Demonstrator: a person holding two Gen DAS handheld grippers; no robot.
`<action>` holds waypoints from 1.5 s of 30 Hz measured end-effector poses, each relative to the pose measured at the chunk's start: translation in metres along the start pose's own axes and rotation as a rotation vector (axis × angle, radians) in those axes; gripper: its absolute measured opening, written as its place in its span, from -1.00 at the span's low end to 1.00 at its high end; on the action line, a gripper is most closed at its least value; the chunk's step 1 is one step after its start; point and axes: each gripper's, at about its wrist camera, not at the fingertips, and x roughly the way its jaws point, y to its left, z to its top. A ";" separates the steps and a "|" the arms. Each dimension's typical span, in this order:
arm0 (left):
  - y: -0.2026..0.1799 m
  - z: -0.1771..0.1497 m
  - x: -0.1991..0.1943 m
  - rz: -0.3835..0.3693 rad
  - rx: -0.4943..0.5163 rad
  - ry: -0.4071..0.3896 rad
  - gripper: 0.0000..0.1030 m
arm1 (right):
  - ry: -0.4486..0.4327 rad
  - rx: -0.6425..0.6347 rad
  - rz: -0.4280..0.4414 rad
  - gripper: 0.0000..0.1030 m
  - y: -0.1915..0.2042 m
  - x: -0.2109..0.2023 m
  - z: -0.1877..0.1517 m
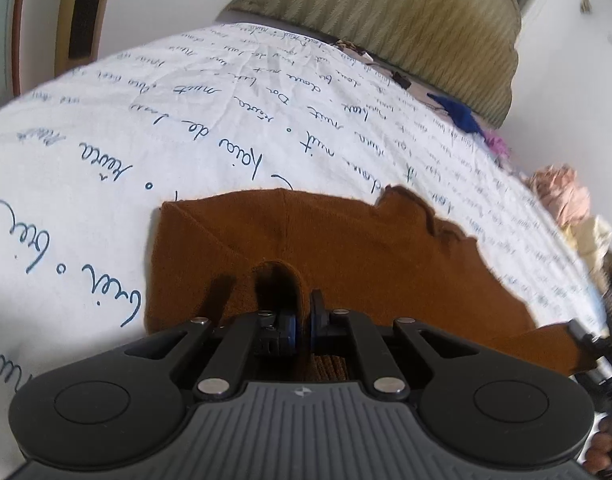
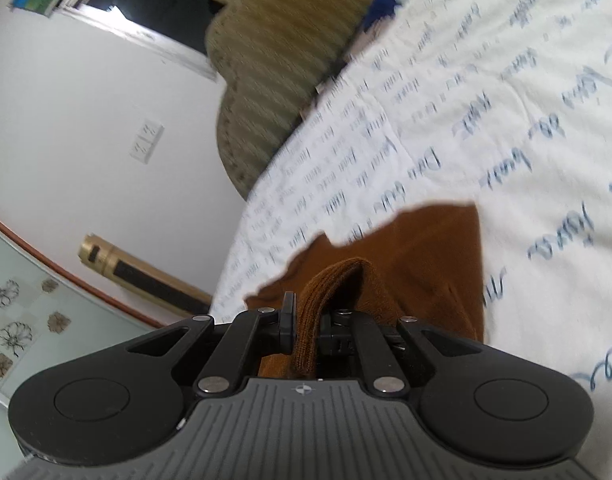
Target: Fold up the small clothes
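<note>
We have the brown garment [image 1: 346, 248] spread on the bed [image 1: 106, 152] — left tool [image 1: 302, 320] and right tool [image 2: 306, 320] each clamped on a raised fold of its near edge.

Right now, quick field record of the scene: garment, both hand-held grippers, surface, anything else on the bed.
garment: brown garment, spread partly flat on the sheet
left hand-held gripper: shut on a raised fold of the brown garment
right hand-held gripper: shut on a ribbed edge of the brown garment
surface: white sheet with blue script print
other items: olive quilted cushion, blue cloth, pink cloth at the far edge
</note>
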 end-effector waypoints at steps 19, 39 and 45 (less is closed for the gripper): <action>0.015 0.004 0.003 -0.089 -0.095 0.030 -0.79 | 0.114 0.120 -0.057 -0.61 -0.024 0.018 0.008; 0.010 -0.013 -0.034 -0.211 -0.063 0.105 0.17 | 0.248 0.056 -0.065 -0.68 -0.016 0.039 -0.006; 0.009 -0.006 -0.057 -0.243 -0.051 0.096 0.18 | 0.251 0.049 -0.054 -0.67 -0.014 0.038 -0.006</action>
